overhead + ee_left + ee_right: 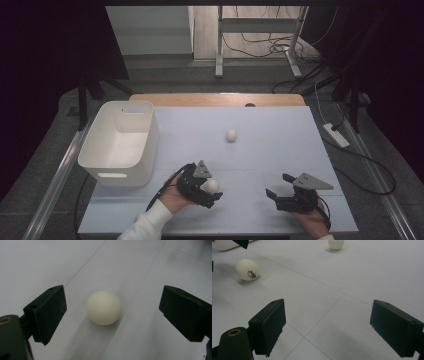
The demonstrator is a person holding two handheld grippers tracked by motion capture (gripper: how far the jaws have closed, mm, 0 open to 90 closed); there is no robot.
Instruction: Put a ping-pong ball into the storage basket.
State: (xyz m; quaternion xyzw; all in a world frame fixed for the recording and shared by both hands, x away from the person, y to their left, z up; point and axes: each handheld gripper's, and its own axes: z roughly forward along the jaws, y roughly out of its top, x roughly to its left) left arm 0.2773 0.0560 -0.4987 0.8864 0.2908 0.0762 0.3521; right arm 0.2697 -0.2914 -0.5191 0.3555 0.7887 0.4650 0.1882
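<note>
Your left tongs (pixel 214 191) sit low on the tabletop (pixel 270 135), jaws wide apart w/ the near ball (pixel 212 185) between them. In the high view the tong body hides part of that ball, so contact is hard to judge there. The left gripper view settles it: near ball (pixel 104 307) rests on the surface, clear gap to each jaw, not clamped.

Your right tongs (pixel 279 188) are also spread apart, nothing between them, well off to the right of the near ball. In the right gripper view the near ball (pixel 247 269) shows dark print on its side, too small to read; the high view doesn't catch that print at all.

A far ball (pixel 231 135) lies mid-tabletop, well apart from both tongs; in the right gripper view it's cut off by the top edge (pixel 336 244).

White bin (pixel 120 142) stands at the left edge of the tabletop; its inside looks bare, though the near wall hides part of the floor.
</note>
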